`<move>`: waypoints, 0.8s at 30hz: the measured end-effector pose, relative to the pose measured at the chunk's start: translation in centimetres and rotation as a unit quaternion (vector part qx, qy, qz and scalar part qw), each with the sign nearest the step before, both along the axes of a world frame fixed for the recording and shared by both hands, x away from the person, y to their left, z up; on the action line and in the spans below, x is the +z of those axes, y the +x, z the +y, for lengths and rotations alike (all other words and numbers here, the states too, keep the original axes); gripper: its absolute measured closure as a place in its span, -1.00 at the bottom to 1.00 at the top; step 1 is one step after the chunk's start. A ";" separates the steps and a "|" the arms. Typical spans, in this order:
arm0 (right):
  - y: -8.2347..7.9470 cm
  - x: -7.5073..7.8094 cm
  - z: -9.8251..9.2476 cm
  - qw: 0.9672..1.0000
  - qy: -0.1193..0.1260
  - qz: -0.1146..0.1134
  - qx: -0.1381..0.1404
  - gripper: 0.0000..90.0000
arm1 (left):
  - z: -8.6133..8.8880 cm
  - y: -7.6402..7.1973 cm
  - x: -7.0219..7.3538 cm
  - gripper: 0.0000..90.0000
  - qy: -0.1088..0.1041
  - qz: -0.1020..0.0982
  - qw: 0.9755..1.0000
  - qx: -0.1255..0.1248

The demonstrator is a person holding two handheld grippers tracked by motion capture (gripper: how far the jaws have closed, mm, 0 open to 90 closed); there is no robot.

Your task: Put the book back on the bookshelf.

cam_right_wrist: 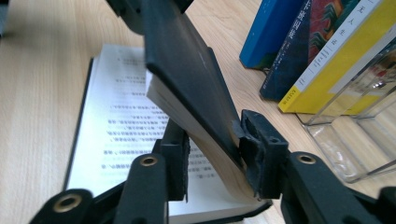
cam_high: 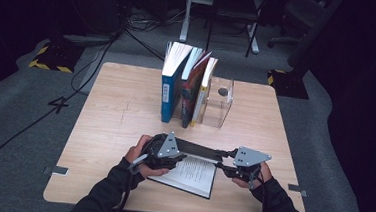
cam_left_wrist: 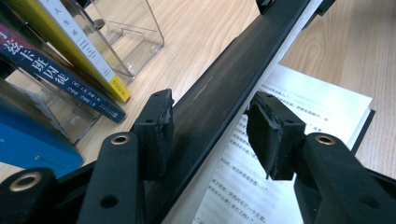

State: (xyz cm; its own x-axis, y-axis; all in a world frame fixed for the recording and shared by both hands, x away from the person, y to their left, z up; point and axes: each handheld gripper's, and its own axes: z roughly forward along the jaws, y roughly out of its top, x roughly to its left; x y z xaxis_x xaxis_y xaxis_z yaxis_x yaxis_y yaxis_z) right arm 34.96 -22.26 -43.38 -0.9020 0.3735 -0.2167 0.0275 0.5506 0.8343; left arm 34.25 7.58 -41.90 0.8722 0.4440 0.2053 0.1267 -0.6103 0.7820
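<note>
I am working at the near edge of the wooden table (cam_high: 120,111), with an open black-covered book (cam_high: 191,174) lying flat in front of me and its printed pages facing up. Everything else I place from that book.

At the book's left end sits my left claw (cam_high: 185,155). In the left gripper view its jaws stand either side of the raised half of the book, the dark cover and the pages under it. One pad (cam_left_wrist: 156,133) lies against the dark cover; the other pad (cam_left_wrist: 268,135) sits on the page side, and I cannot tell whether it presses or only stands close, so I cannot say the claw is truly pinching.

At the book's right end is my right claw (cam_high: 226,161). In the right gripper view its jaws are pinched on that same raised half, one pad (cam_right_wrist: 257,149) on the black cover, the other on the page side, the cream page edges bowed between them.

Beyond the book, toward the far side of the table, stands a row of upright books: a blue book (cam_high: 170,82) on the left, then a dark book with a red cover (cam_high: 192,94), then a yellow-spined book (cam_high: 204,94). Just right of them stands a clear acrylic bookend (cam_high: 221,103), touching the yellow one.
</note>
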 end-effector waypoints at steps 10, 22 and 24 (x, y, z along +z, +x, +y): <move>0.8 0.7 -1.8 0.999 0.040 0.019 -0.028 -0.04 | 2.4 0.4 -0.6 0.16 -0.078 0.029 0.996 0.013; 3.4 -2.3 -3.5 0.994 0.006 0.082 -0.070 -0.16 | 6.4 1.0 -1.4 0.16 -0.189 0.062 0.980 0.025; 3.5 -3.2 -2.8 0.993 -0.010 0.094 -0.065 -0.17 | 6.8 1.0 -1.7 0.16 -0.203 0.064 0.977 0.025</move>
State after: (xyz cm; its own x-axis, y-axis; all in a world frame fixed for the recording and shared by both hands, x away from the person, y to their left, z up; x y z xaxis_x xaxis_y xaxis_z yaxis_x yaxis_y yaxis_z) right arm 38.48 -25.02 -46.54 -0.8712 0.4874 -0.0585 0.2535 0.5487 0.7967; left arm 35.28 14.40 -43.60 0.8540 0.5095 -0.1059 0.2616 -0.2445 0.9337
